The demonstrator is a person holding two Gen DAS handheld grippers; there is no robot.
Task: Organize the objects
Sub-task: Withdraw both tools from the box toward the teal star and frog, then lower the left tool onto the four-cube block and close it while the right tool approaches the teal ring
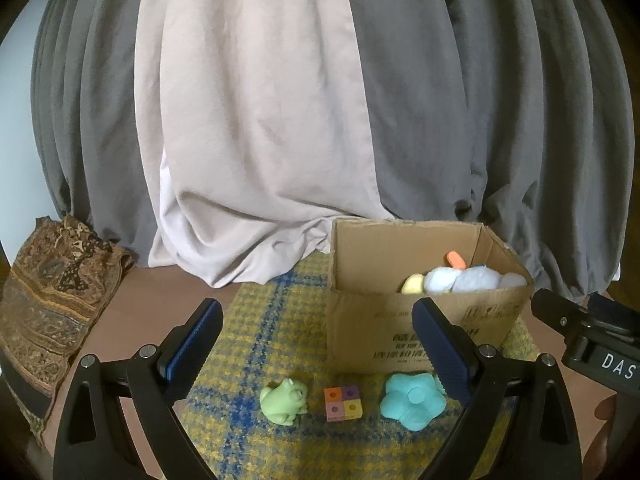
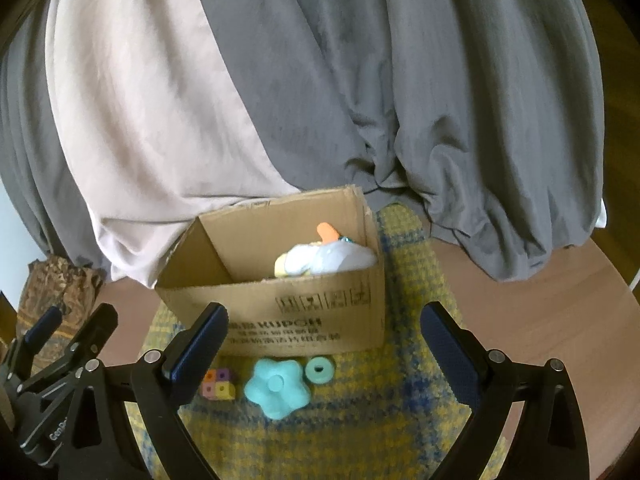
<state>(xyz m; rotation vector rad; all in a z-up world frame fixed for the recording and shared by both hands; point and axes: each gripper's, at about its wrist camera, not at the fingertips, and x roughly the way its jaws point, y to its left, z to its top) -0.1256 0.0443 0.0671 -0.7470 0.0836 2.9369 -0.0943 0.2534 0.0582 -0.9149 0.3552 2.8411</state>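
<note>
The left gripper (image 1: 318,330) hangs with its jaws spread wide and nothing between them. Just below its fingertips, on the yellow-and-blue woven mat (image 1: 280,320), three toys lie in a row: a green frog (image 1: 284,400) toward the left finger, a small four-coloured cube (image 1: 343,403) in the middle, and a turquoise flower-shaped toy (image 1: 412,400) beside the right finger, whose pad partly covers its edge. Ahead and right of the fingers stands an open cardboard box (image 1: 360,320), touching or nearly touching the flower toy at its base. Inside it a pale blue plush toy (image 1: 460,280) lies with a yellow part and an orange piece showing above.

The right gripper (image 2: 324,334) is likewise spread open and empty. Between its fingers, close below, sit the flower-shaped toy and a small teal ring (image 2: 319,369) just right of it; the cube peeks from behind the left finger. The box stands straight ahead.

Beyond the box hang grey and pale pink curtains (image 1: 248,120). Far to the left of the left gripper, a patterned brown cloth (image 1: 52,308) lies folded on the wooden table (image 2: 540,320).
</note>
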